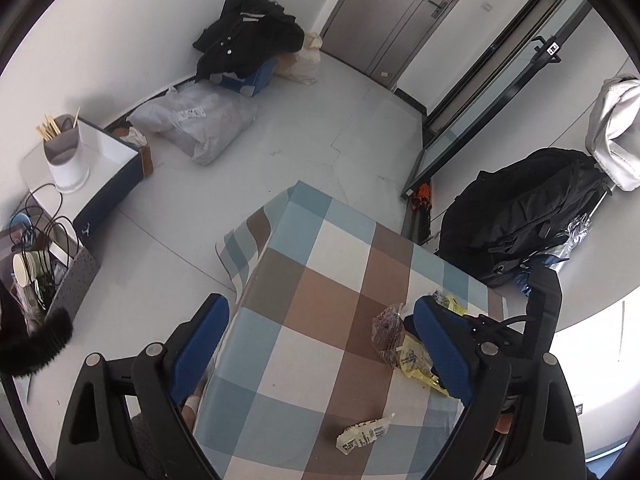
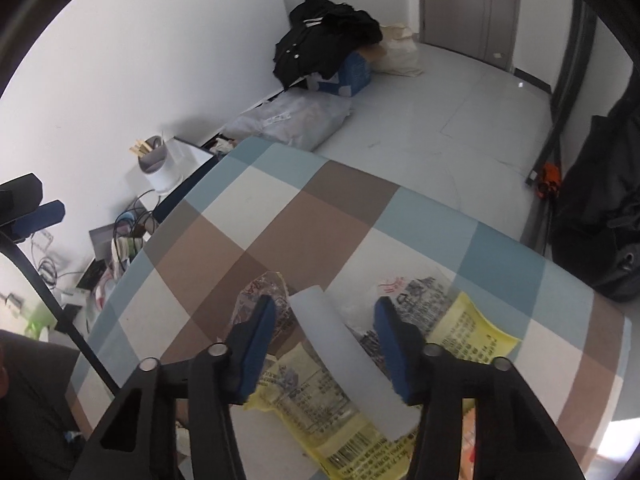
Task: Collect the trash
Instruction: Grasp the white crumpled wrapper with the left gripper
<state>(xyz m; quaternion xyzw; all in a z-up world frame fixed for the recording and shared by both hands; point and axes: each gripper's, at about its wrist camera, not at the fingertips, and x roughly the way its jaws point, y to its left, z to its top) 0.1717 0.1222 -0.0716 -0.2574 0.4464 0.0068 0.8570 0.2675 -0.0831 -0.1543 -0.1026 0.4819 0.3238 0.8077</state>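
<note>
Checked tablecloth (image 1: 320, 280) in blue, brown and cream covers the little table you're working over, with grey floor and piles of bags and coats behind it.

As far as I can tell you're barely started. All the trash visible is on the cloth and nothing looks bagged; I can't see a bin or trash bag anywhere in either view.

Your right gripper (image 2: 324, 344) is down over the main pile. Its jaws are partway closed, straddling a pale strip (image 2: 352, 364) that lies across the yellow wrapper (image 2: 304, 400). The pads don't seem to be pressing on anything, there's a gap on both sides of the strip. A crinkly reddish wrapper (image 2: 260, 292) sits at about 10 o'clock from the fingertips, and another yellow printed wrapper (image 2: 464, 328) at 2 o'clock.

Your left gripper (image 1: 320, 352) hangs over the near part of the table, jaws wide apart and empty. In its view a small white wrapper (image 1: 364, 436) lies alone near the edge, at about 5 o'clock from the fingertips, well apart from the pile.

So my guess: finish this pinch, then you've got at least three or four more pieces to go.
</note>
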